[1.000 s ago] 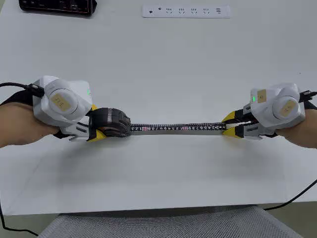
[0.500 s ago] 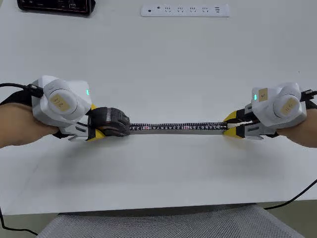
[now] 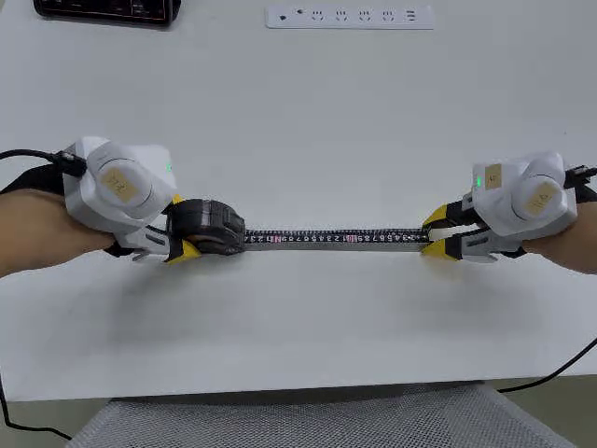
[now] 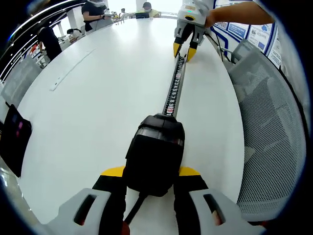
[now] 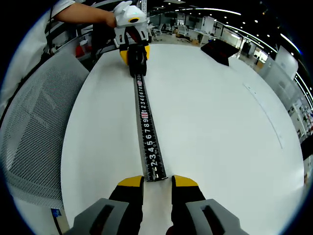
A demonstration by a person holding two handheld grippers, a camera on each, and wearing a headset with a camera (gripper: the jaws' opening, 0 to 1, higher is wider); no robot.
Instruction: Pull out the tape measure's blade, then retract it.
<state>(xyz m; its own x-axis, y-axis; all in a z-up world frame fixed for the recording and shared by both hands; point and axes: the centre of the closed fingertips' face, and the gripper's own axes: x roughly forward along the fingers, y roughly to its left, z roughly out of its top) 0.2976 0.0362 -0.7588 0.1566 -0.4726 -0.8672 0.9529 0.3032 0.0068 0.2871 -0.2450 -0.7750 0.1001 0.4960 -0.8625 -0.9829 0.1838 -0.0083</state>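
Tape measure [image 3: 207, 227] is a chunky, rounded black case with a rubbery look, toward 9 o'clock in the head view, low over the smooth white table [image 3: 298, 121]. The left gripper [image 3: 182, 229] has its yellow-tipped jaws clamped snug on the case's two sides. The blade [image 3: 336, 238], a thin flat dark strip with pale numbers, runs straight out toward 3 o'clock. Its tip sits right between the right gripper [image 3: 435, 235] jaws, which are only slightly apart. Can't tell if they actually pinch it. There's a white power strip [image 3: 350, 17] at 12 o'clock.
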